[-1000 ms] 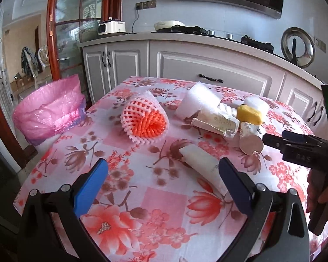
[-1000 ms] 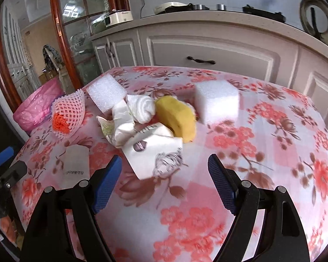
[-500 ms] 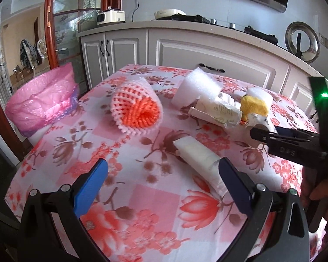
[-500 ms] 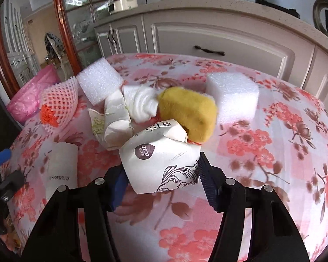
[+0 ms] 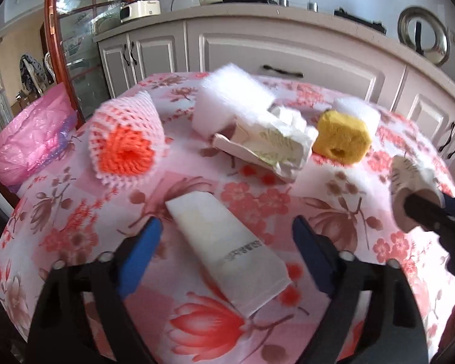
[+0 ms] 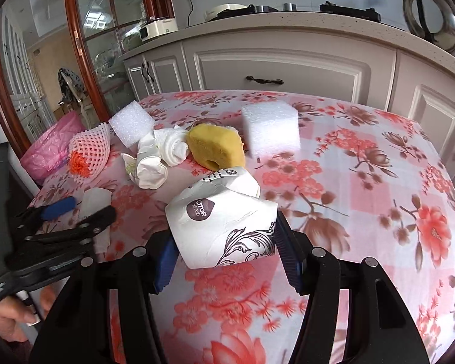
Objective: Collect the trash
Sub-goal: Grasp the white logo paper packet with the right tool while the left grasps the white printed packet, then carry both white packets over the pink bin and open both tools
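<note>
Right gripper [image 6: 224, 244], low centre of its view: jaws clamped on the crumpled paper cup [image 6: 221, 224], raised just off the floral desk [image 6: 379, 182]. Left gripper [image 5: 224, 248]: jaws apart, straddling the flat white packet [image 5: 224, 248] at lower centre. More trash mid-frame: foam net [image 5: 126, 142], foam block [image 5: 227, 103], yellow sponge [image 5: 341, 138]. Pink bin bag [image 5: 27, 139] at left edge, beyond the desk. Risks: cup crushing thin and slipping out during the carry; packet, lying flat, sliding away instead of lifting; grippers colliding on crossing toward the bag.

The right tongs [image 5: 421, 212] hide part of the crumpled white packet [image 5: 409, 176], itself blurred.
</note>
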`<state>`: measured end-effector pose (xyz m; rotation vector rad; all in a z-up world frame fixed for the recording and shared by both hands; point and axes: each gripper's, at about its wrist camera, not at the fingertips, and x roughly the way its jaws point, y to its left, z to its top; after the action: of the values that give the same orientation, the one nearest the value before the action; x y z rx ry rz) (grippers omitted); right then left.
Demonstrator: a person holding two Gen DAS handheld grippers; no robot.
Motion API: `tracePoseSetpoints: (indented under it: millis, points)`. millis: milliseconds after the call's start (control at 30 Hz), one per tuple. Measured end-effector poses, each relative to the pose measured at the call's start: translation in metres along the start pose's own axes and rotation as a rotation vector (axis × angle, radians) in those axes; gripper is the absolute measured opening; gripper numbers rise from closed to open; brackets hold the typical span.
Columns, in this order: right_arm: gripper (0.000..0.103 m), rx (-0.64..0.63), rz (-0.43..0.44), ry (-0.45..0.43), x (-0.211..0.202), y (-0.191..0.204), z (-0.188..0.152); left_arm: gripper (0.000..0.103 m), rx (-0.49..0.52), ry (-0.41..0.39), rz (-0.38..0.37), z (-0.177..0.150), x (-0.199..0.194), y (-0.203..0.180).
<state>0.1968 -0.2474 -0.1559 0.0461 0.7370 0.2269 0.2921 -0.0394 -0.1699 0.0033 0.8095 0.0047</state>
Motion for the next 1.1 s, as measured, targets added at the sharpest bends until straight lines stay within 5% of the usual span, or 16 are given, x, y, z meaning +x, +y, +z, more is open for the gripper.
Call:
tracePoseSetpoints:
  millis: [200,433,733,1100]
  points:
    - [0.056,-0.009,0.017,-0.014,-0.007,0.005,-0.004,0.035,0.021,0.040,-0.023,-0.011,0.006,0.002]
    - [0.056,-0.057,0.065,-0.037,-0.017,0.033,-0.007,0.032,0.055,-0.085,-0.023,-0.018,-0.036,0.013]
    - [0.056,-0.129,0.097,-0.079,-0.041,0.071,-0.015,0.032,0.035,-0.254,0.063,-0.024,-0.096,0.037]
    - [0.056,-0.210,0.114,-0.228,-0.097,0.118,-0.011,0.033,0.005,-0.388,0.075,-0.036,-0.164,0.066]
